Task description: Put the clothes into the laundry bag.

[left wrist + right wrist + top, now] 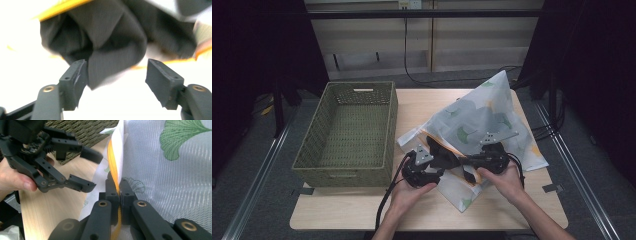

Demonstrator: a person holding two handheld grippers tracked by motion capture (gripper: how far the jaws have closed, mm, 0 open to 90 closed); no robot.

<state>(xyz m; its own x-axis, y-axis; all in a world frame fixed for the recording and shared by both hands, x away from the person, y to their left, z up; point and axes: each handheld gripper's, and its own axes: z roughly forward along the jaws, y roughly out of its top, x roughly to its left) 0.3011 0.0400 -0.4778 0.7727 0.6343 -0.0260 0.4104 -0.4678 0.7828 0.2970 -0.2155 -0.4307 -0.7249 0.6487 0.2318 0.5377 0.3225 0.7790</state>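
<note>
Surface: wooden counter [362, 210], wicker basket [347, 132] left.
Mesh laundry bag [482, 120]: light, floppy; grip the orange hem.
Right hand-held gripper [120, 195]: clenched on hem.
Left hand-held gripper [116, 72]: released around dark cloth [105, 37].

white mesh bag [482, 117] printed with green fan-shaped leaves, edged with a yellow-orange band [113, 167]. dark grey, finely ribbed cloth [110, 37] at the centre of the left gripper view. olive-green woven basket [346, 131] at the left of the high view. pale wooden table [352, 207]. black grippers.
</note>
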